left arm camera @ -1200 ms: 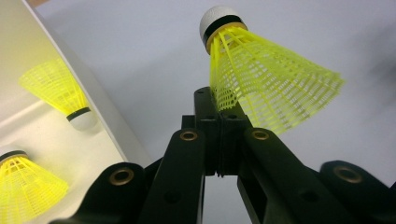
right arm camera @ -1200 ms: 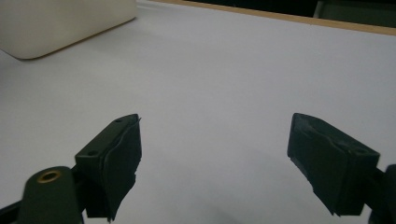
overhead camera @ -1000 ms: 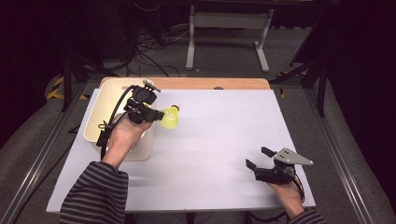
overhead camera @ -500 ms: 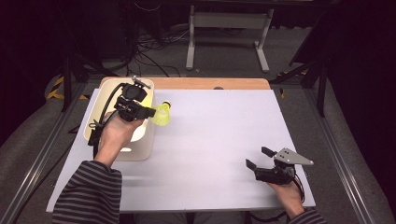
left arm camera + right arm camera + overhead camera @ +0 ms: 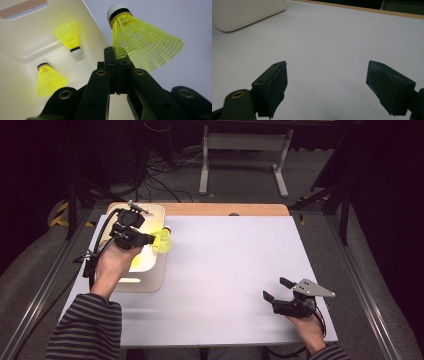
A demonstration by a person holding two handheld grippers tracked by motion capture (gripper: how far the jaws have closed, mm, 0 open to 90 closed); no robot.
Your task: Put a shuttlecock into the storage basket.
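We are pinching a yellow shuttlecock [image 5: 140, 42] by the edge of its mesh skirt with the left gripper [image 5: 117, 63], the two black jaws pressing tight together on the plastic netting. In the left gripper view the shuttlecock is tilting, its white cork tip pointing up and away from the jaws and its skirt flaring out to the right. Below and to the left of it in that view, two more shuttlecocks are lying inside a cream bin [image 5: 30, 42]: one [image 5: 68, 37] near the far wall with its cork toward us, the other [image 5: 48, 78] closer, with its cork pointing away. In the high view we are holding the left gripper [image 5: 150, 240] over the bin's [image 5: 150, 282] right rim, so the held shuttlecock [image 5: 162, 240] is hanging just at that edge, partly over the white table [image 5: 235, 270]. The bin is sitting at the table's far left corner. We are resting the right gripper [image 5: 276, 289] well apart from all this, near the table's near right edge, with its jaws spreading wide and nothing between them; in the right gripper view its pads [image 5: 275, 85] are hovering over bare table [image 5: 324, 37], with a corner of the bin [image 5: 247, 12] showing far off at the upper left. A striped sleeve [image 5: 85, 327] is covering our left forearm.
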